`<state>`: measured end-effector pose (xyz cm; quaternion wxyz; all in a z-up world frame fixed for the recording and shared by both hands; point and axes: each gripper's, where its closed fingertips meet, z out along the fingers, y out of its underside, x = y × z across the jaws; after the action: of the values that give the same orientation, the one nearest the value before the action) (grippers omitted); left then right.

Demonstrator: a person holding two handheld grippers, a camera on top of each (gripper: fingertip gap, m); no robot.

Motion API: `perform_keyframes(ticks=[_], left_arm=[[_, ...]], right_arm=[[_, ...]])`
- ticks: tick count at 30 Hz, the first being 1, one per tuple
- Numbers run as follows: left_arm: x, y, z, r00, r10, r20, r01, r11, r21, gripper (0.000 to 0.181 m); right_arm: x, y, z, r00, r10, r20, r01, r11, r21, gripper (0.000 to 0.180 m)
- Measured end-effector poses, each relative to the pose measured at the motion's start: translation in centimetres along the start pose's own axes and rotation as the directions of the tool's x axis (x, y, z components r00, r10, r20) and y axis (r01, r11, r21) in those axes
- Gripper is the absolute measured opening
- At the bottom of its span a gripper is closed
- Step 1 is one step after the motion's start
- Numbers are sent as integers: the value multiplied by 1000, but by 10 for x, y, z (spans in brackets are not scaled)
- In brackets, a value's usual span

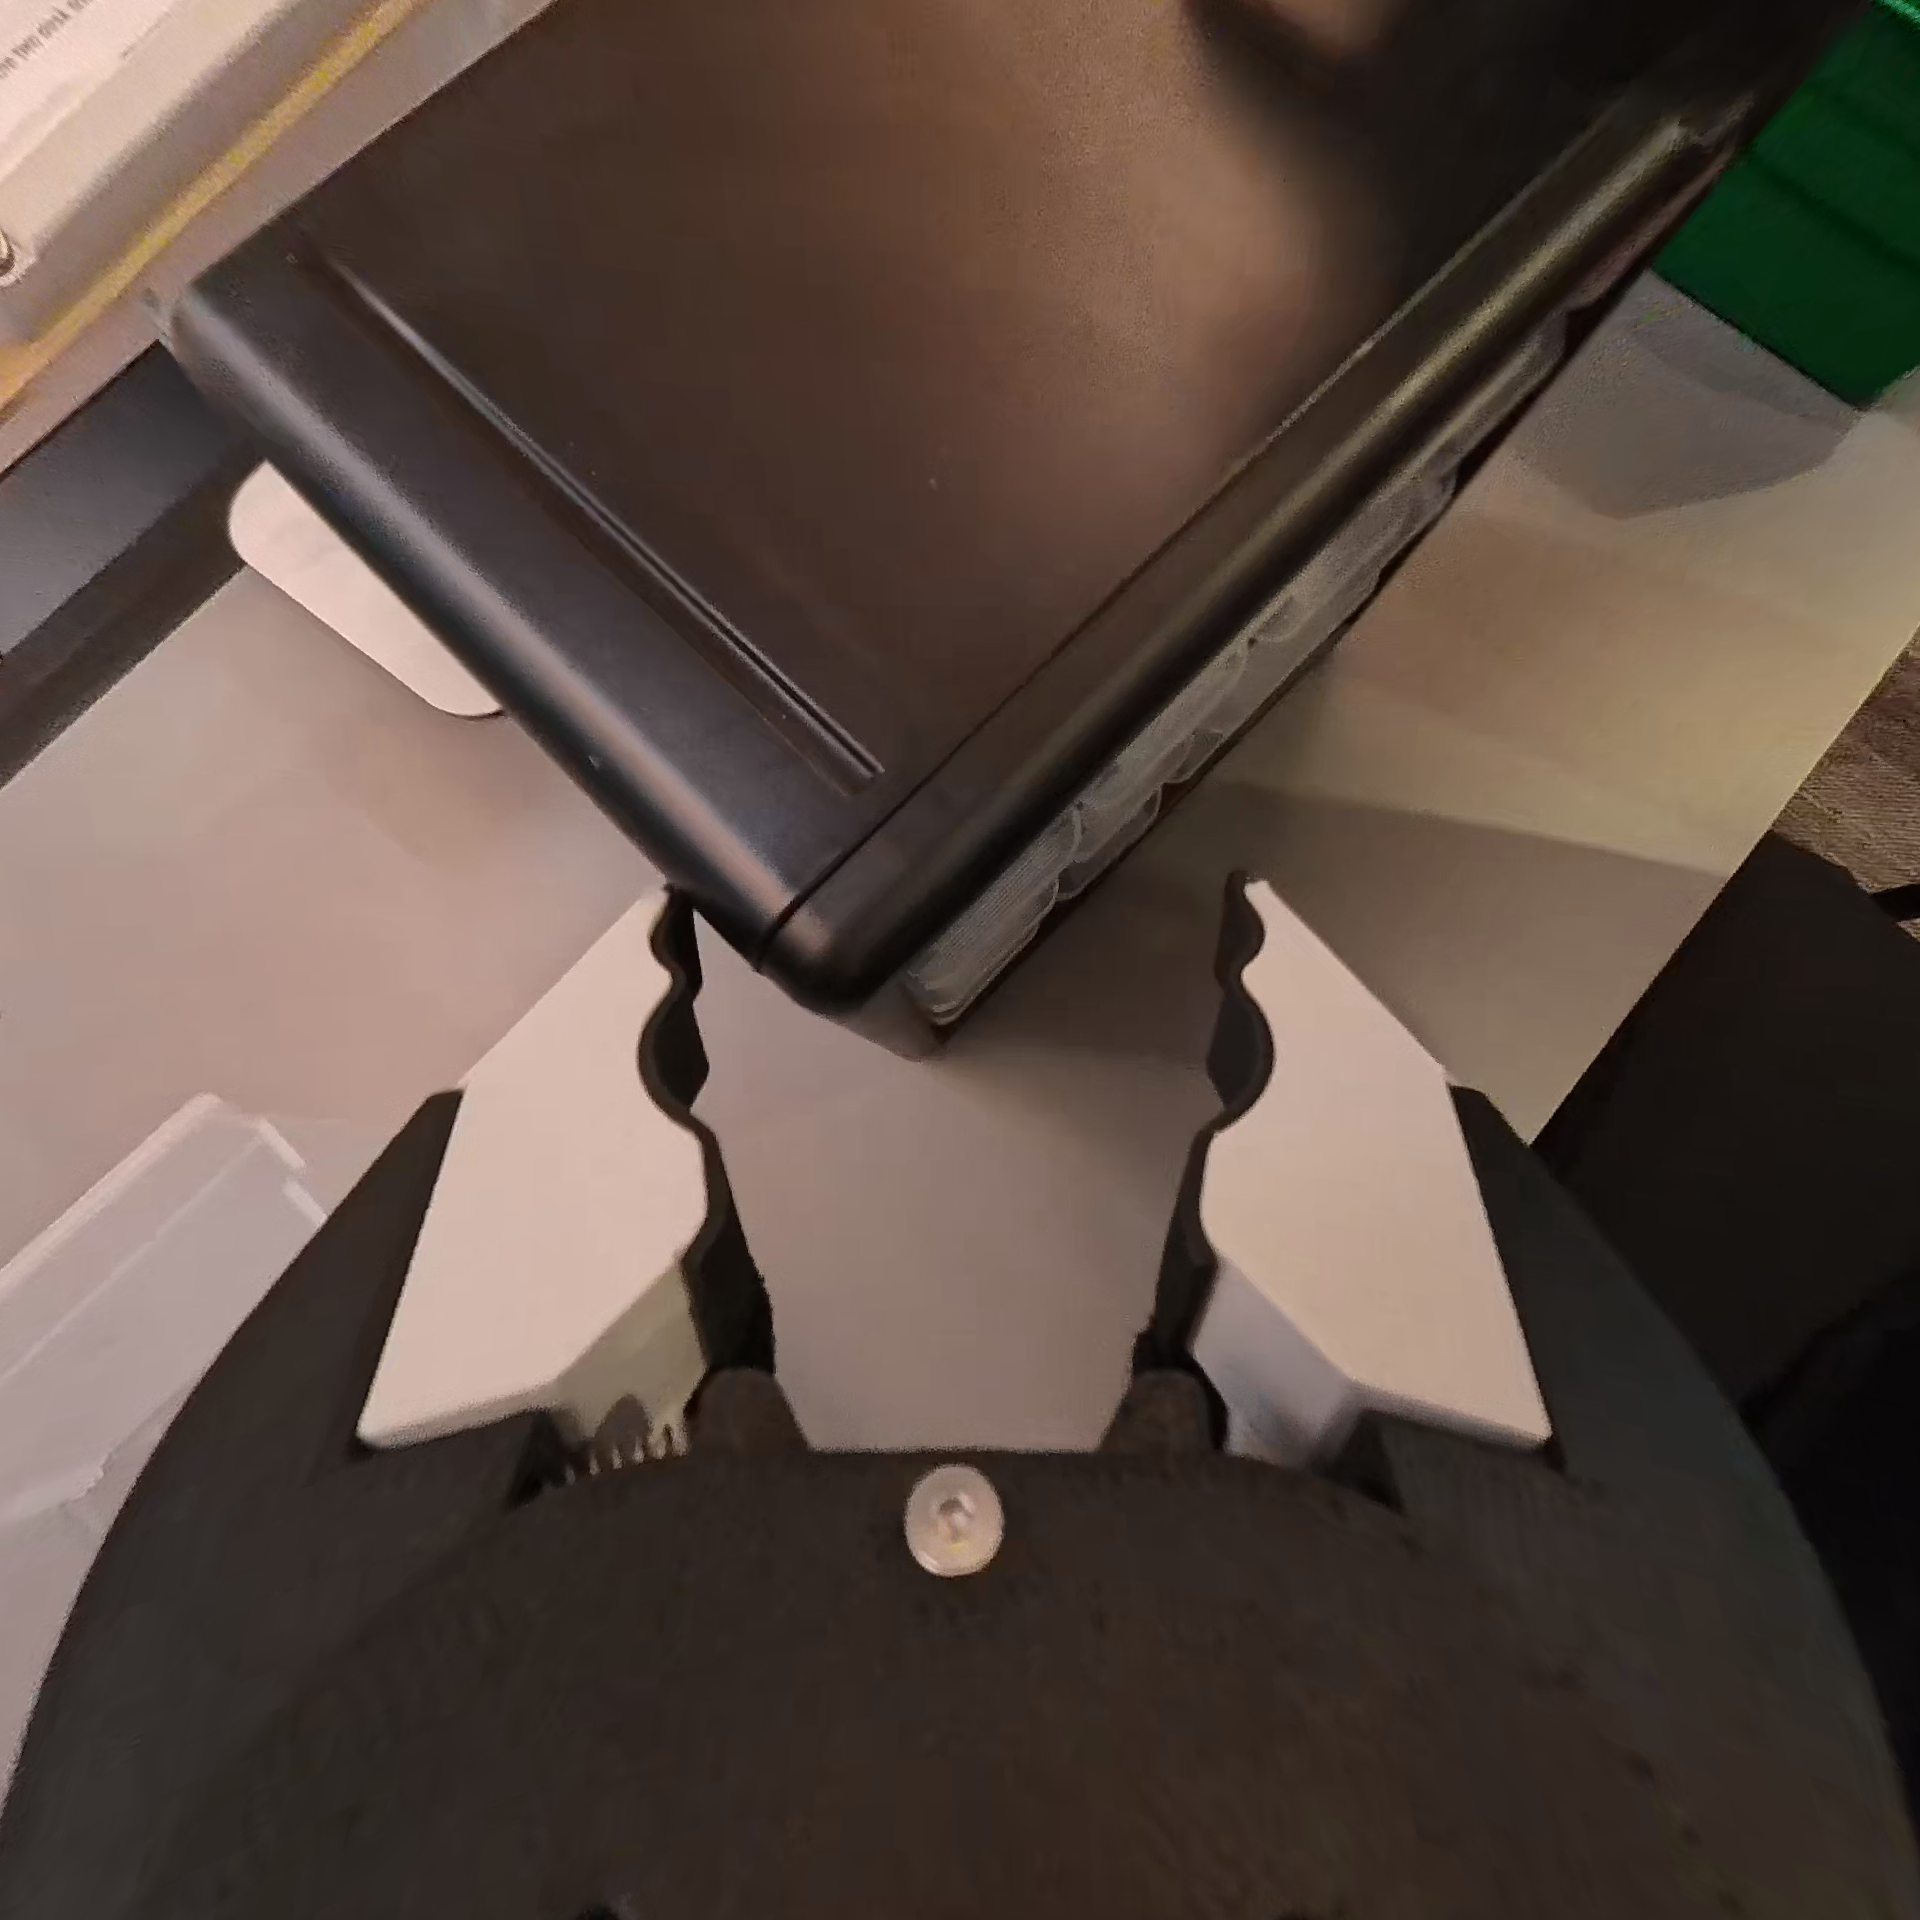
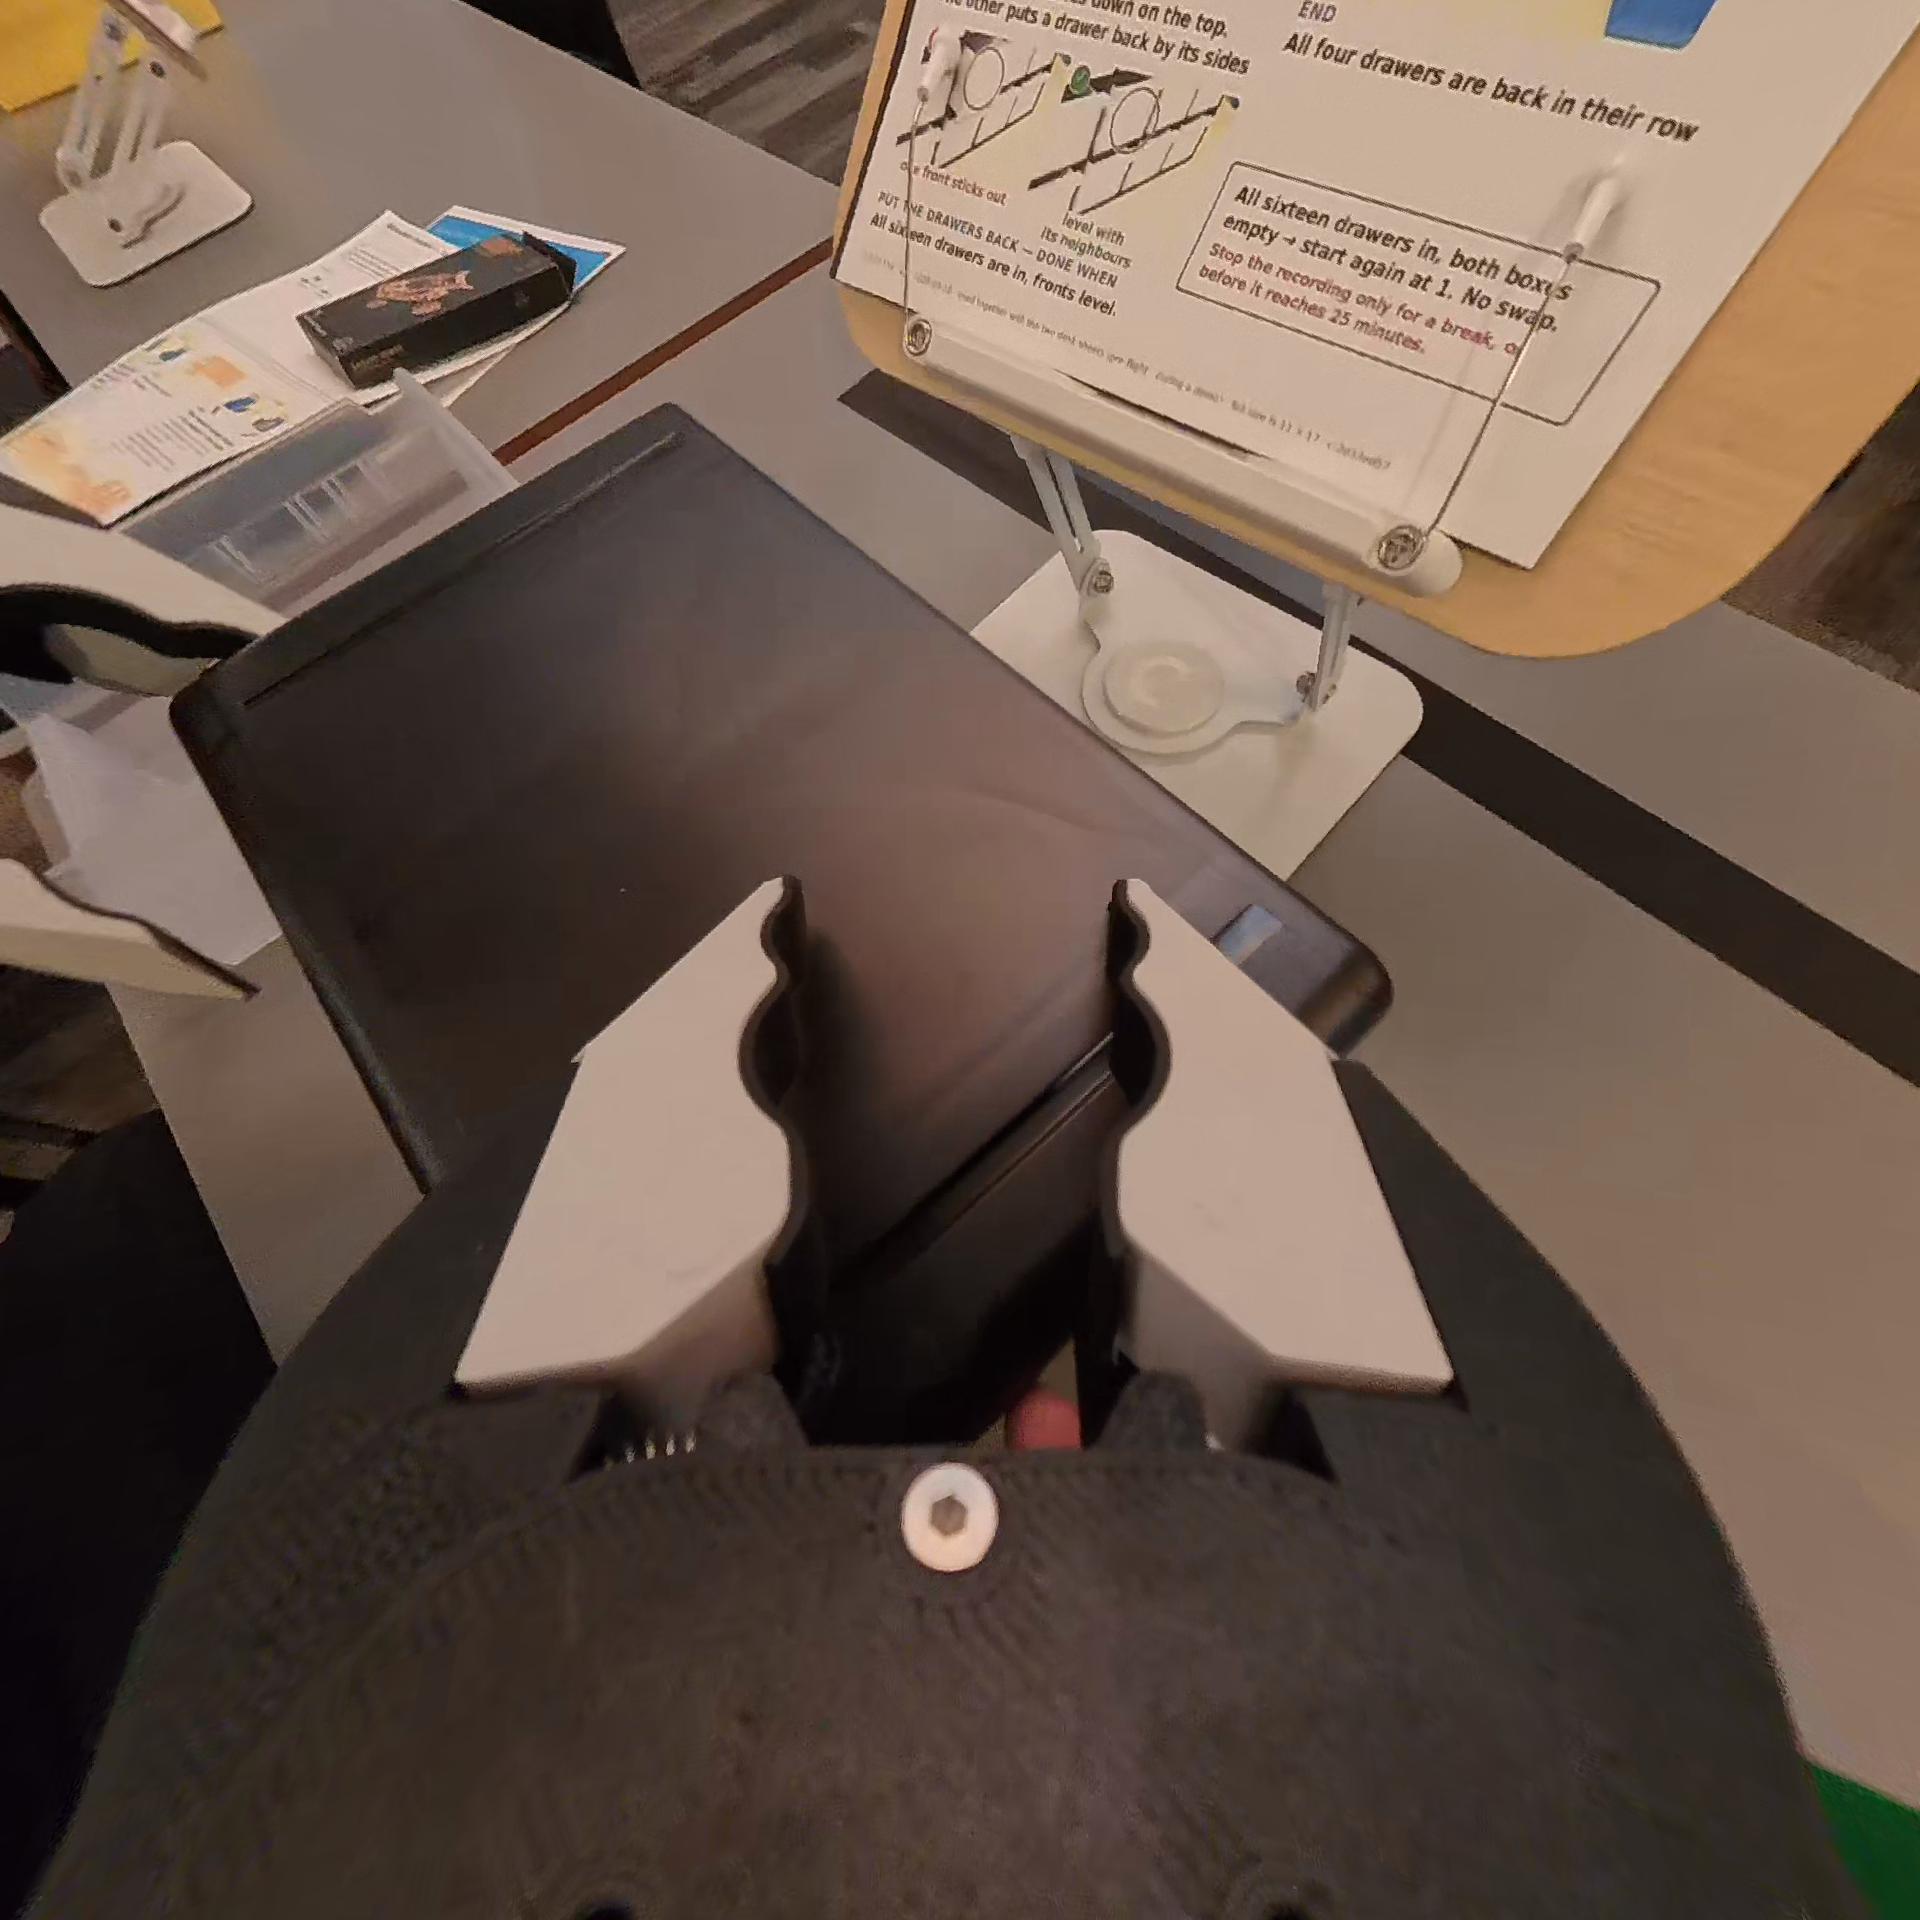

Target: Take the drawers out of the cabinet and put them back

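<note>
The black cabinet [image 1: 831, 416] stands on the grey table, seen from above. Clear drawer fronts [image 1: 1143, 790] line its lower right face. My left gripper [image 1: 956, 904] is open and empty, with the cabinet's near corner between its fingertips. In the right wrist view my right gripper [image 2: 956, 894] is open and empty over the cabinet's top [image 2: 623, 779], close to its near edge. I cannot tell whether it touches. The left gripper's white fingers [image 2: 104, 940] show at the cabinet's left side.
A clear plastic bin [image 1: 135, 1247] sits left of the cabinet and shows in the right wrist view [image 2: 312, 488]. An instruction board [image 2: 1351, 260] on a white stand base [image 2: 1195, 707] is behind the cabinet. Papers and a small black box [image 2: 436, 301] lie far left. A green object [image 1: 1818, 208] is beyond.
</note>
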<state>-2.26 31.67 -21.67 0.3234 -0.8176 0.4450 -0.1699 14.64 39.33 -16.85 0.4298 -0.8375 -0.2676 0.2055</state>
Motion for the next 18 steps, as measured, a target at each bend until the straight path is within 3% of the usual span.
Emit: perform_keyframes(ticks=[1,6,11,14,18], left_arm=[[3,1,-1,1000,-3,7,3,1000,0,97],[22,3,-1,999,-3,35,3,1000,-9,101],[28,-2,-3,998,-56,20,55,998,42,92],[20,-13,-17,997,-76,-29,79,989,127,82],[-9,-55,-49,999,-31,9,28,967,253,68]], right_arm=[[4,-3,4,1000,-7,13,7,1000,-3,56],[19,-18,23,994,-60,95,61,998,-9,56],[22,-24,29,985,-102,142,103,995,-2,54],[25,-25,18,984,-177,24,176,984,37,60],[4,-40,-22,916,-363,-172,394,897,200,51]])
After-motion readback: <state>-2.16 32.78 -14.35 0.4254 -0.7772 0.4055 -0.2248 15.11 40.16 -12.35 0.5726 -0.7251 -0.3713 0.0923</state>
